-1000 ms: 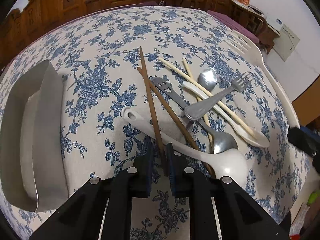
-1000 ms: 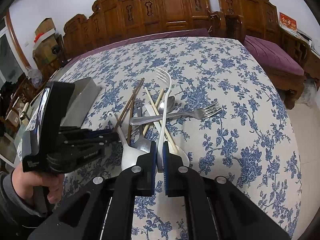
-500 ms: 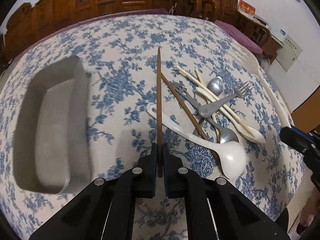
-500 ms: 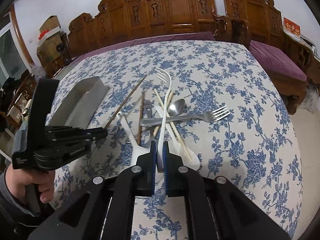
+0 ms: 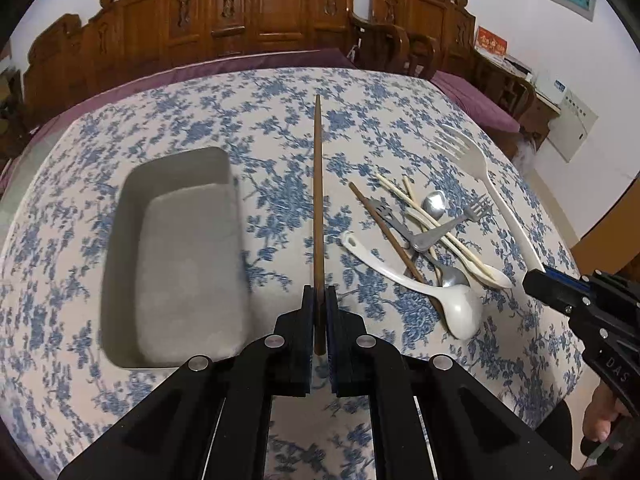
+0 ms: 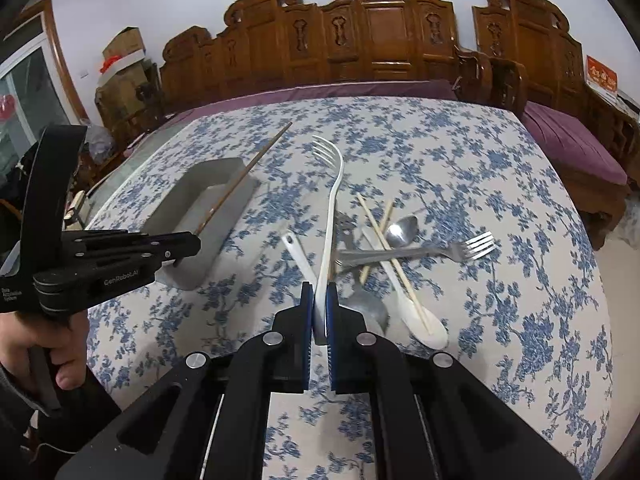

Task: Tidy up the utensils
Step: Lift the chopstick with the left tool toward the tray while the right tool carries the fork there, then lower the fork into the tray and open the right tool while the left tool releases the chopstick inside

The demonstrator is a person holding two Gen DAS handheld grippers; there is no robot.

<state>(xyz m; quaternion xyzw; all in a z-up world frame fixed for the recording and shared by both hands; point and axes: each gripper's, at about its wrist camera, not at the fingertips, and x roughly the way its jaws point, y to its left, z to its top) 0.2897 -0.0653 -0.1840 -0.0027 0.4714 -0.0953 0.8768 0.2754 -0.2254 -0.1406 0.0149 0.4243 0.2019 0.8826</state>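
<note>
My left gripper [image 5: 319,300] is shut on a brown chopstick [image 5: 318,200] and holds it above the table, just right of the grey metal tray [image 5: 120,240]. My right gripper [image 6: 319,300] is shut on a white plastic fork [image 6: 334,196], lifted over the utensil pile. The pile lies right of the tray: a second brown chopstick [image 5: 384,228], a white spoon [image 5: 400,276], pale chopsticks [image 5: 424,216], a metal fork [image 5: 452,226] and metal spoons [image 5: 435,202]. In the right wrist view the left gripper [image 6: 188,246] holds the chopstick [image 6: 244,176] over the tray [image 6: 192,212].
The table carries a blue floral cloth [image 5: 248,120]. Carved wooden chairs [image 6: 380,32] stand beyond the far edge, and a purple cushioned bench [image 6: 572,144] stands at the right. The table's right edge drops off near the pile.
My left gripper lifted the brown chopstick out of the pile and carried it left to the tray. My right gripper raised the white fork a little.
</note>
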